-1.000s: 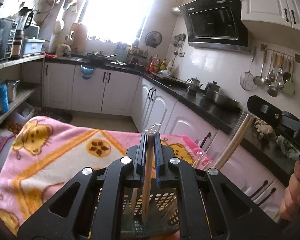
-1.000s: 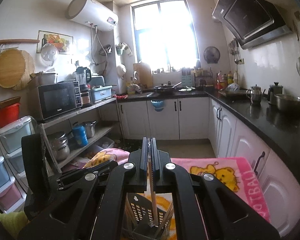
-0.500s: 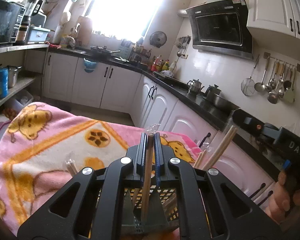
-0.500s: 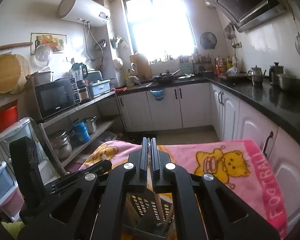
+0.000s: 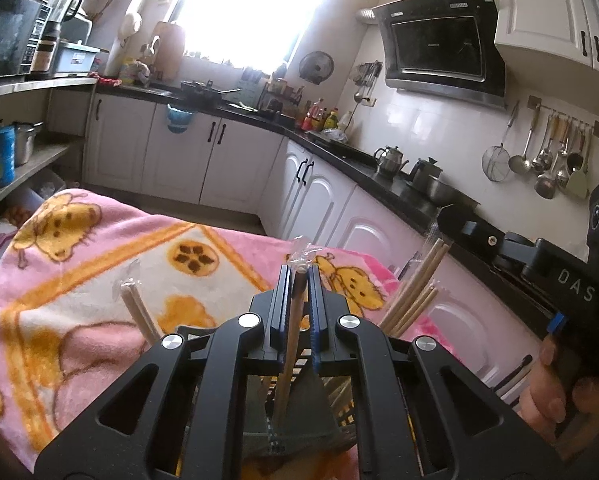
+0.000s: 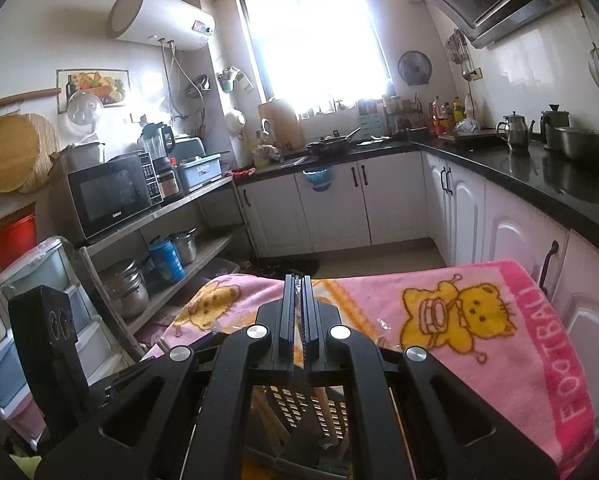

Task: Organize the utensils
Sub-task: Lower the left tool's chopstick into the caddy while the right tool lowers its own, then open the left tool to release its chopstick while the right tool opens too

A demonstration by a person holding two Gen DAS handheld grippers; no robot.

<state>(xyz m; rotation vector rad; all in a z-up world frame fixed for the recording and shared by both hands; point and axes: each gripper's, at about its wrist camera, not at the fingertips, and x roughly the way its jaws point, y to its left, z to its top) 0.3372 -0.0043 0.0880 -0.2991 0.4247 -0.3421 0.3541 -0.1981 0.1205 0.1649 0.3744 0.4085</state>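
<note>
Left gripper [image 5: 299, 276] clamped tight on a wrapped pair of chopsticks [image 5: 291, 340], held near upright, lower end down inside the slotted utensil basket [image 5: 299, 364] on the pink blanket [image 5: 79, 280]. Right gripper [image 6: 297, 284] closed too, pinching clear wrapper at the tips, stick [image 6: 324, 398] dropping into the same basket. More chopsticks [image 5: 415, 300] leaning inside already

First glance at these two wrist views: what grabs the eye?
The left hand-held gripper, shut on a wrapped chopstick standing into the slotted basket below. Behind it lies the pink cartoon blanket. The blown-out window dominates the far wall.
</note>
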